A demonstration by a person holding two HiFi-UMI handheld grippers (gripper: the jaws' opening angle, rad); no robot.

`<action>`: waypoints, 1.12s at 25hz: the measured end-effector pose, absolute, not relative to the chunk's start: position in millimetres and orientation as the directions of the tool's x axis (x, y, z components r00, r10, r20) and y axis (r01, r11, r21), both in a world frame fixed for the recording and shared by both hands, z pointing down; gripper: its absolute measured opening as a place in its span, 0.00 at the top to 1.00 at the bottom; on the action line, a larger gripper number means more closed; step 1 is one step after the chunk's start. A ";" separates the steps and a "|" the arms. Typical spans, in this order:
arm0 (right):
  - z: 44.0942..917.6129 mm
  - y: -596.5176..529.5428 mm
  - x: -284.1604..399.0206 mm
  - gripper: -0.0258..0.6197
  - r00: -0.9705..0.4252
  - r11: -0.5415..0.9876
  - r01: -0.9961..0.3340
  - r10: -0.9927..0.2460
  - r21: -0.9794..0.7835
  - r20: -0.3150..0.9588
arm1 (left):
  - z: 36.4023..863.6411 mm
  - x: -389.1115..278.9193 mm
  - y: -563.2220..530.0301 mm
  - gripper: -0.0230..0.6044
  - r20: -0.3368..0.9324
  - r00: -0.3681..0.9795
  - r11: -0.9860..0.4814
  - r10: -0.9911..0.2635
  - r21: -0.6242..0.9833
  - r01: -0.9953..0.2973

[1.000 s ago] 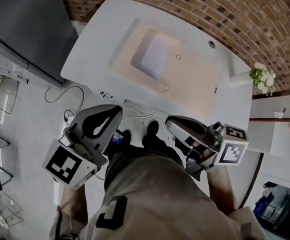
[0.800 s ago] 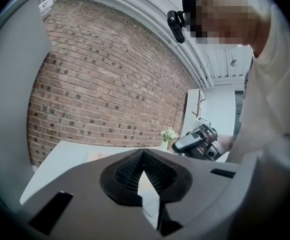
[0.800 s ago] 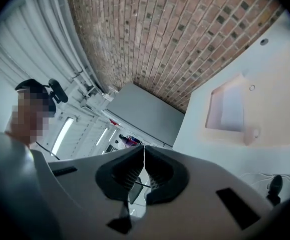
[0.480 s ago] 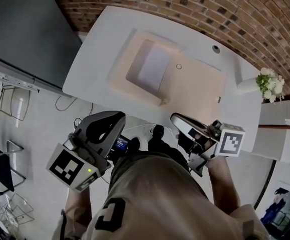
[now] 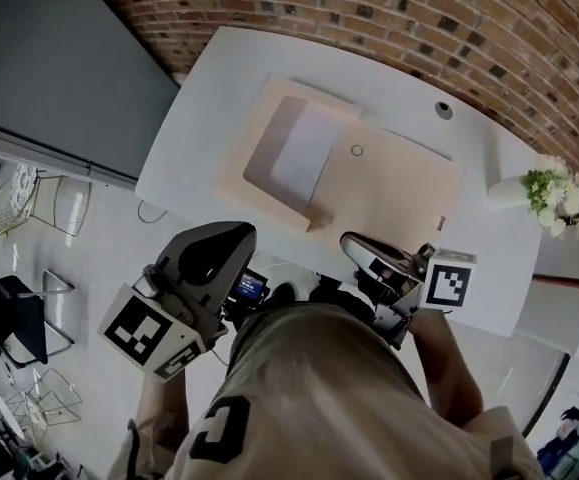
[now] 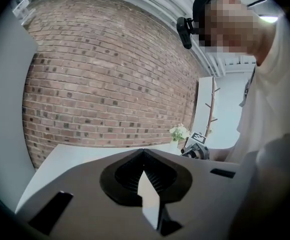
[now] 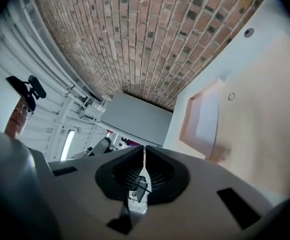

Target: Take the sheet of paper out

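Fingers of the left gripper (image 6: 143,154) are clenched tip to tip on nothing, and those of the right gripper (image 7: 144,149) are likewise pressed together and empty. The right gripper view looks out at the sheet of paper (image 7: 207,116), which sits in a recessed half of an open beige folder (image 7: 265,124). The left gripper view takes in only the white surface (image 6: 69,159), the brick wall (image 6: 104,84) and some flowers (image 6: 180,132). In the head view the person's torso (image 5: 319,398) hides both hands. The sheet lies on the folder's left half, well apart from both grippers, ahead of them; whether its edges are tucked in is unclear.
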State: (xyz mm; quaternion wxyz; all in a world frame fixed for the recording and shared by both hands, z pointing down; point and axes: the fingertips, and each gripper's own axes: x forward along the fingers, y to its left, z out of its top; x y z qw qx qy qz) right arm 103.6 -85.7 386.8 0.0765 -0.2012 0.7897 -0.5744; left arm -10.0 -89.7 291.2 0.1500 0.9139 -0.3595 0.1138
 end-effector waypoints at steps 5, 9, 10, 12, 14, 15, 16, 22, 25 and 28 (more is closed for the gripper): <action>412.5 -100.3 112.4 0.92 -0.929 0.224 -0.179 -0.359 -0.958 0.090 | 297.2 3.9 -93.8 0.94 0.390 0.655 -0.656 -0.648 0.152 -0.740; 430.3 -114.5 120.4 0.84 -0.928 0.181 -0.170 -0.359 -0.969 0.096 | 300.5 7.4 -99.2 0.94 0.419 0.627 -0.635 -0.656 0.141 -0.759; 434.8 -118.4 120.7 0.66 -0.926 0.157 -0.162 -0.366 -0.974 0.095 | 300.9 6.4 -102.0 0.94 0.421 0.622 -0.630 -0.660 0.141 -0.764; 445.3 -125.1 120.4 0.53 -0.919 0.094 -0.141 -0.383 -0.986 0.095 | 302.0 3.1 -108.4 0.94 0.417 0.616 -0.620 -0.668 0.145 -0.771; 458.4 -129.9 120.4 0.49 -0.911 0.033 -0.135 -0.398 -0.990 0.111 | 303.4 -0.3 -114.6 0.94 0.406 0.619 -0.617 -0.673 0.154 -0.772; 465.6 -132.2 120.4 0.47 -0.907 0.007 -0.136 -0.404 -0.991 0.122 | 304.5 -2.0 -117.8 0.94 0.400 0.623 -0.619 -0.672 0.159 -0.769; 473.3 -135.2 120.3 0.46 -0.902 -0.018 -0.138 -0.411 -0.990 0.133 | 305.9 -4.1 -121.5 0.94 0.395 0.630 -0.624 -0.669 0.162 -0.764; 516.7 -156.9 108.5 0.41 -0.867 -0.147 -0.140 -0.460 -0.979 0.193 | 313.8 -28.6 -149.5 0.94 0.360 0.673 -0.655 -0.646 0.192 -0.731; 532.4 -169.3 105.8 0.35 -0.835 -0.182 -0.178 -0.491 -0.967 0.246 | 315.5 -46.6 -164.4 0.94 0.324 0.691 -0.661 -0.646 0.216 -0.719; 544.6 -184.5 104.0 0.29 -0.813 -0.216 -0.208 -0.504 -0.954 0.291 | 323.2 -64.6 -177.4 0.94 0.302 0.699 -0.655 -0.648 0.248 -0.714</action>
